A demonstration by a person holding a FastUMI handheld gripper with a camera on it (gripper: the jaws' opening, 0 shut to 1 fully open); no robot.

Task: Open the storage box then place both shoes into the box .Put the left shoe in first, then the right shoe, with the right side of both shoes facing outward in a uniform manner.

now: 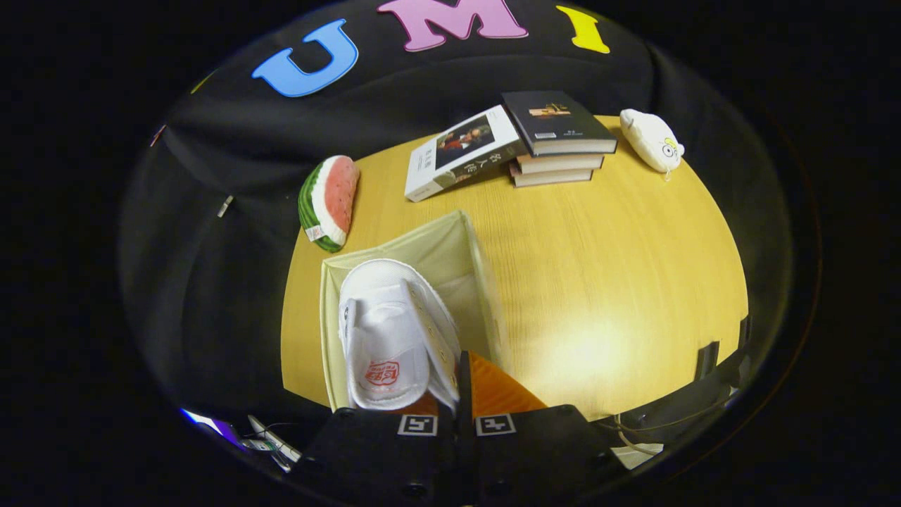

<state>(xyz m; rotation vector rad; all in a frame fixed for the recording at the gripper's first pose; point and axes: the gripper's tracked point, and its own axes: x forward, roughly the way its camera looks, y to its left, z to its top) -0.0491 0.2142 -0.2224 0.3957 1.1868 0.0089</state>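
The gripper [457,398] pinches the white canvas shoe [394,338] by its side wall, fingers narrow, above the open cream fabric storage box [450,246]; bare wooden table [619,282] lies right.

Shoe [394,331] over storage box [450,246] on table [598,267] — books [556,141] beyond, gripper [461,384] pinching shoe

Overhead light threw a hot glare patch on the wooden table [598,345], at 3 o'clock from the gripper [464,394], whose closed fingers pinched the white shoe [391,331]. Surroundings were dim. Heavy fisheye bending at rim; the storage box [486,282] wall slightly blurred.
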